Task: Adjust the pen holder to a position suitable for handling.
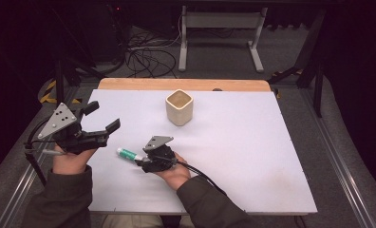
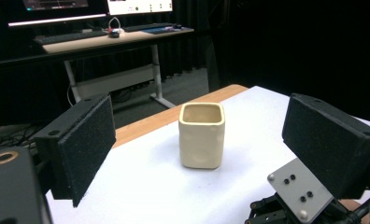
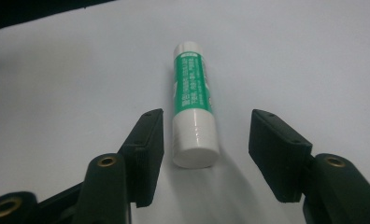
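Observation:
A green and white glue stick [image 1: 126, 153] lies flat on the white tabletop [image 1: 243, 156], left of centre and near the front. My right gripper [image 1: 142, 160] sits low at its near end. In the right gripper view the stick [image 3: 194, 100] points away, its white end between the two pads, and the gripper [image 3: 207, 122] is open, with a gap on each side. My left gripper [image 1: 104, 116] hovers open over the table's left edge with nothing between its pads. It faces a cream square cup [image 2: 202, 135], which stands upright at the back centre [image 1: 179, 107].
A wooden strip [image 1: 183, 84] runs along the table's far edge. Beyond it are a desk frame [image 1: 219, 35] and cables on the floor. The right gripper's grey plate [image 2: 295, 186] shows low in the left gripper view.

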### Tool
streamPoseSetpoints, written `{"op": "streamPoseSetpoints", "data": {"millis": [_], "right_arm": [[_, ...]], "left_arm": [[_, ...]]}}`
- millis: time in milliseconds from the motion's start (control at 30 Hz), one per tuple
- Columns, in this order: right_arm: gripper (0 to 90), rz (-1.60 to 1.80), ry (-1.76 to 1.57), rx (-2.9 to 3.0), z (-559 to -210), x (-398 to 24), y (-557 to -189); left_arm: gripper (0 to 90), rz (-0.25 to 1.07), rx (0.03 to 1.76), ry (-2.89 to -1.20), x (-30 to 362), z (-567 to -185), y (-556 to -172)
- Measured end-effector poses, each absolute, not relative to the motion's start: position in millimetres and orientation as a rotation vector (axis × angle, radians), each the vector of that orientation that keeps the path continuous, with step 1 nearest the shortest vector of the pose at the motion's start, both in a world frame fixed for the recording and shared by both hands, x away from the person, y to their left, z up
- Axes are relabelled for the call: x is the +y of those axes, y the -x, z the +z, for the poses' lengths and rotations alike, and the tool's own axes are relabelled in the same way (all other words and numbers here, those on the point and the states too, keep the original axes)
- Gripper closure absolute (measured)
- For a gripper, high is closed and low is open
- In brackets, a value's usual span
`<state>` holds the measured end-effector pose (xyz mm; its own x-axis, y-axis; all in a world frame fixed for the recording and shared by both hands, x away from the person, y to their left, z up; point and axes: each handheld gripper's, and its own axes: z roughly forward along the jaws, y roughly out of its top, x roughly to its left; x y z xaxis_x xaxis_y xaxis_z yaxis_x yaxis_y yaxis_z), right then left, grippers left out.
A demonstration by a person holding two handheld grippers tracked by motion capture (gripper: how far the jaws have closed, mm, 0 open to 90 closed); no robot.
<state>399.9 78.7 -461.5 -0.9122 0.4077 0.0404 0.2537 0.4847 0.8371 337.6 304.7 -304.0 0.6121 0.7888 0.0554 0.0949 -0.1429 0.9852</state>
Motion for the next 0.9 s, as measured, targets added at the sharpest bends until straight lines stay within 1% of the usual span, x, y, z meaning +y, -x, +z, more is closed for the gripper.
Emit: {"op": "streamPoseSetpoints", "data": {"millis": [367, 567, 733, 800, 900], "right_arm": [[52.0, 1.313, -0.565, 2.610, -464.0, 86.0, -400.7], [53.0, 1.272, -0.559, 2.637, -465.3, 89.2, -401.2], [57.4, 1.256, -0.578, 2.634, -465.6, 90.4, -401.1], [62.4, 1.246, -0.594, 2.618, -465.5, 89.7, -401.7], [64.2, 1.248, -0.607, 2.610, -465.6, 89.8, -401.6]], "left_arm": [[10.6, 0.711, 0.746, -1.630, 304.0, -304.4, -338.2], [10.6, 0.703, 0.750, -1.632, 303.6, -305.6, -339.5], [10.7, 0.702, 0.749, -1.641, 302.2, -307.0, -340.9], [10.8, 0.702, 0.748, -1.646, 301.4, -307.4, -341.1], [10.8, 0.700, 0.749, -1.649, 300.9, -307.7, -341.2]]}}
